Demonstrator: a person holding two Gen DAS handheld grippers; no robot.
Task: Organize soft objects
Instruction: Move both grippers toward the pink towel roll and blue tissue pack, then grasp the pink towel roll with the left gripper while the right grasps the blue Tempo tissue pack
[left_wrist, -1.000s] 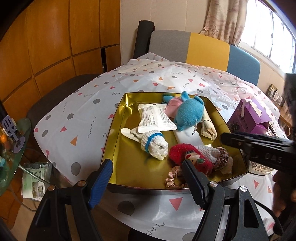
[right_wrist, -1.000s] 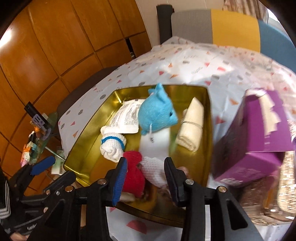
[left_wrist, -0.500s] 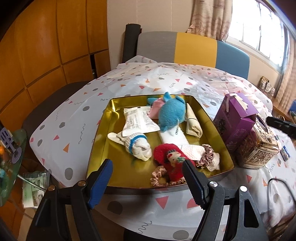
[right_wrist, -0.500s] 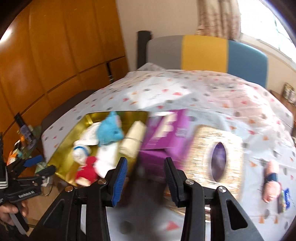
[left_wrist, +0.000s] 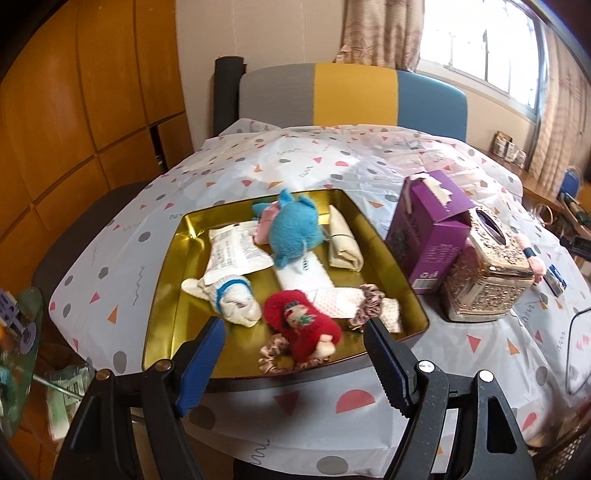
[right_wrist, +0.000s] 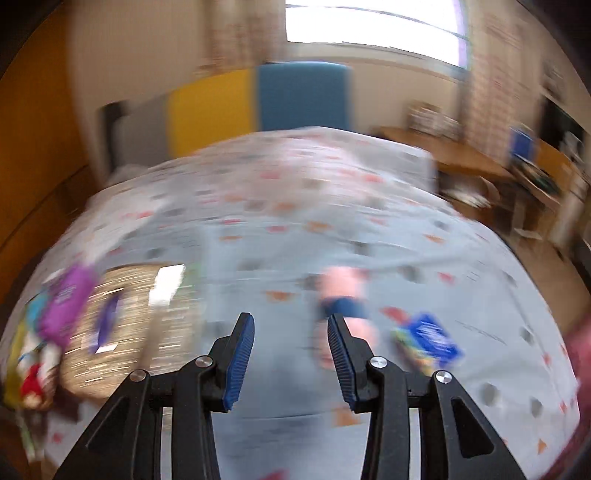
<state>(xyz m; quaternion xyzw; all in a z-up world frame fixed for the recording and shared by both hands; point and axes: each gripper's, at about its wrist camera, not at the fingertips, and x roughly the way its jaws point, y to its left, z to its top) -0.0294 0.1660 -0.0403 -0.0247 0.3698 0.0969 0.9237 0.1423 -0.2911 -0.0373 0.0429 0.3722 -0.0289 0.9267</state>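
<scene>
Purple box (left_wrist: 430, 236) beside ornate tissue box (left_wrist: 487, 273)

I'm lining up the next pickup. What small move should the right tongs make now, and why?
Probably ease the right tongs forward and slightly right over the pink toy with the dark band. It lies on the tablecloth outside the gold tray, just ahead of the right pad, and the open jaws hold nothing. The view is blurred, so slow down first.
</scene>
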